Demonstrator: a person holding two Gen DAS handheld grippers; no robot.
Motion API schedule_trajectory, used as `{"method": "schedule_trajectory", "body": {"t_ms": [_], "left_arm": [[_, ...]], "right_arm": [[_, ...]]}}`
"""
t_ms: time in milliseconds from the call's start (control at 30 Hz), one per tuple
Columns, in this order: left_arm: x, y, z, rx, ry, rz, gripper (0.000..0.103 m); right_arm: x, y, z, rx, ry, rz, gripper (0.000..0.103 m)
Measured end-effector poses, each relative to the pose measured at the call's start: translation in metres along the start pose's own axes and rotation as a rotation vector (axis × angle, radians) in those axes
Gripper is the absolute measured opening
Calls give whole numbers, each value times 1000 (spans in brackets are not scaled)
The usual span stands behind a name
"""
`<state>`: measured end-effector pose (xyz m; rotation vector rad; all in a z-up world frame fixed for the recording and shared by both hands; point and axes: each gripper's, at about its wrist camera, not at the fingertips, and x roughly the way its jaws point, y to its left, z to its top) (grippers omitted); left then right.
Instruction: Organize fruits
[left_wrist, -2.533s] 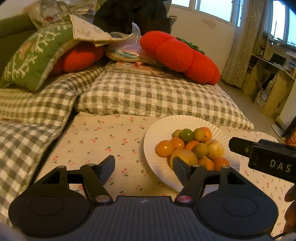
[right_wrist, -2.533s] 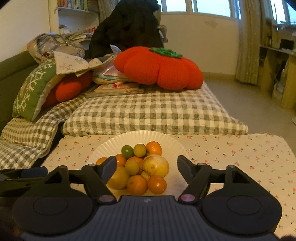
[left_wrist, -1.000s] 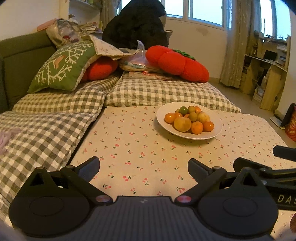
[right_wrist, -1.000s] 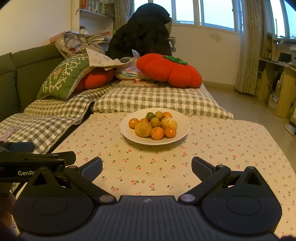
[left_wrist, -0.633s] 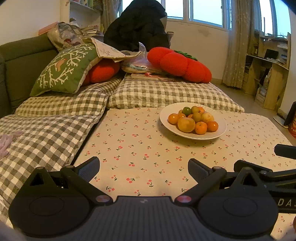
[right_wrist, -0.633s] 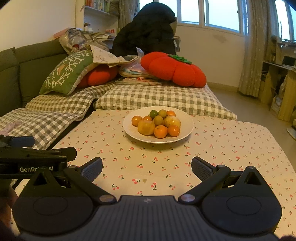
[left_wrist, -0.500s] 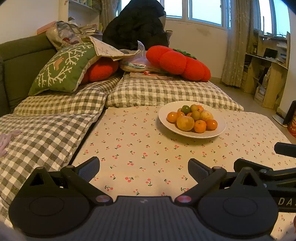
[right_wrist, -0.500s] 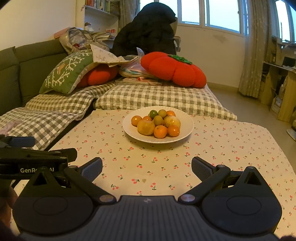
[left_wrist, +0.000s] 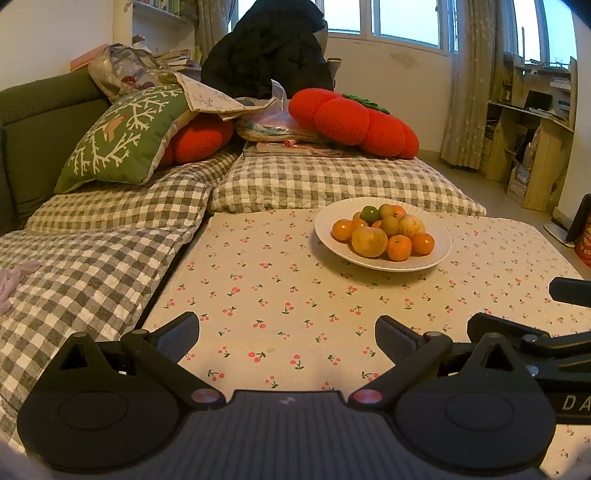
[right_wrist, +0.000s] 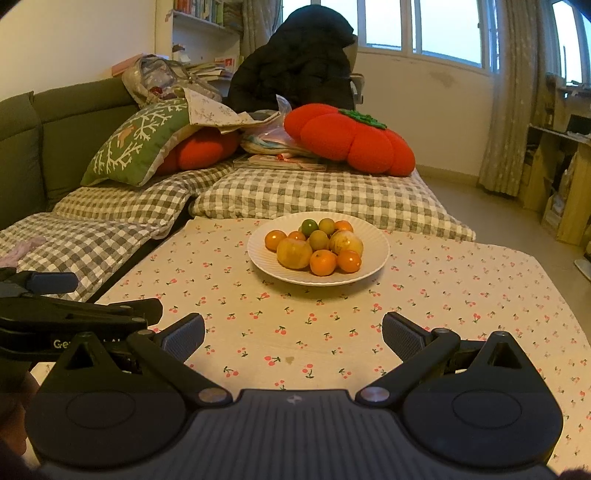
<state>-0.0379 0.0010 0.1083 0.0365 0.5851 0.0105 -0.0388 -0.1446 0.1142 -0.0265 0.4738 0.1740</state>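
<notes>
White ribbed plate (right_wrist: 373, 271) of piled fruit (right_wrist: 317, 245) now mid-frame, far smaller than 2.5 s ago: both grippers pulled back over cherry-print cloth (right_wrist: 332, 332). Left gripper (left_wrist: 287, 334) and right gripper (right_wrist: 293, 334) wide, empty. Judgement: placing finished, task near done.

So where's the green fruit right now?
The green fruit sits at the back left of the pile on the white plate, beside a yellowish fruit, mid-frame in the right wrist view.

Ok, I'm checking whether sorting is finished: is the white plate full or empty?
Full. The white plate holds a heap of fruit, orange, yellow and one green; none lies on the tablecloth.
</notes>
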Motion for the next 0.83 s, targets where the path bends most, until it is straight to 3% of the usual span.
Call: {"method": "schedule_trajectory", "body": {"t_ms": [833], "left_arm": [[3,2,-1,-17,12,-26,97]], "right_arm": [[1,0,-2,8,9,2,103]]}}
